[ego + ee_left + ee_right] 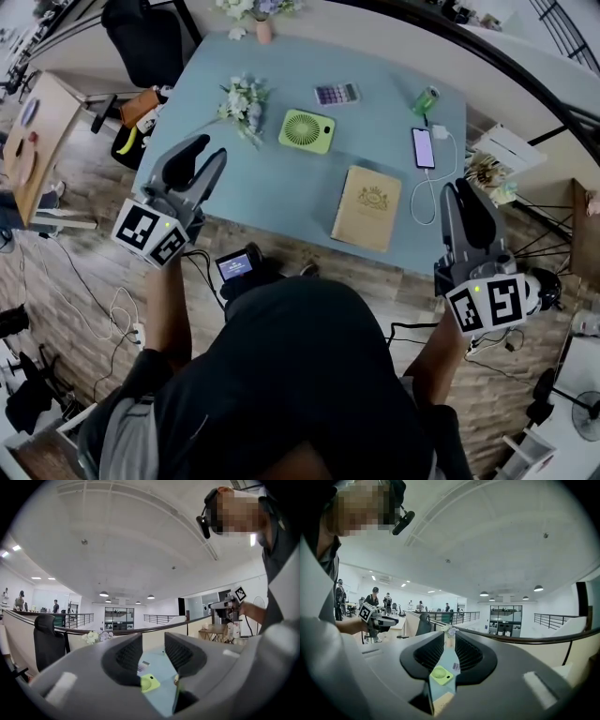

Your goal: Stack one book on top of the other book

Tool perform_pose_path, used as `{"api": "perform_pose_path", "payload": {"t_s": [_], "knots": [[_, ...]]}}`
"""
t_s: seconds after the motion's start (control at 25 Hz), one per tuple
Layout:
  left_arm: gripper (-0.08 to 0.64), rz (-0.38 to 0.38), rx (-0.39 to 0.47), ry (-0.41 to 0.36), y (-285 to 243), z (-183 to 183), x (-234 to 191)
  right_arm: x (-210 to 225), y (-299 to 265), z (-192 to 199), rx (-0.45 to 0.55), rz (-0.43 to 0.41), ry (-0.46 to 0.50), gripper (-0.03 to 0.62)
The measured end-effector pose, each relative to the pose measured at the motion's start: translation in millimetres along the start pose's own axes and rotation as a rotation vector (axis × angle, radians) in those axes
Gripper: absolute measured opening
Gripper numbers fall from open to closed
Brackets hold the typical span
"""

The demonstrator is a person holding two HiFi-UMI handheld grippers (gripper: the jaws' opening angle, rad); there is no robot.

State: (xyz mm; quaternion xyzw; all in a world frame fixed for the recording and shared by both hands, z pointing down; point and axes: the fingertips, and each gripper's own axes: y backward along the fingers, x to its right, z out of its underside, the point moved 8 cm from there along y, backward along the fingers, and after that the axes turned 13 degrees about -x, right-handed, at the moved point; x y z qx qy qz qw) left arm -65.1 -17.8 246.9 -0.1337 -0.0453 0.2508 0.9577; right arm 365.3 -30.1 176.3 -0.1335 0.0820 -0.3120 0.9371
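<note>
A tan book (367,208) with a gold crest lies flat near the front edge of the light blue table (281,187). I cannot tell whether a second book lies under it. My left gripper (211,150) hovers over the table's front left corner, open and empty; its jaws (153,644) point level across the table. My right gripper (459,190) hangs beyond the table's front right corner, to the right of the book. Its jaws (450,641) stand a narrow gap apart with nothing between them. A strip of the book (440,700) shows below that gap.
On the table sit a green fan (307,130), a calculator (337,94), a flower bunch (244,101), a green can (427,99) and a phone (424,148) on a white cable. A vase (262,26) stands at the far edge, a black chair (145,42) beyond.
</note>
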Motion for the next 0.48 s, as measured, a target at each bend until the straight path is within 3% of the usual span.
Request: {"api": "perform_pose_path", "payload": {"t_s": [0.48], "knots": [[0.202,0.036,-0.010,-0.005,-9.4,-4.5,9.1,6.2,1.5,4.0,-0.010,0.010,-0.018,0.075]]}}
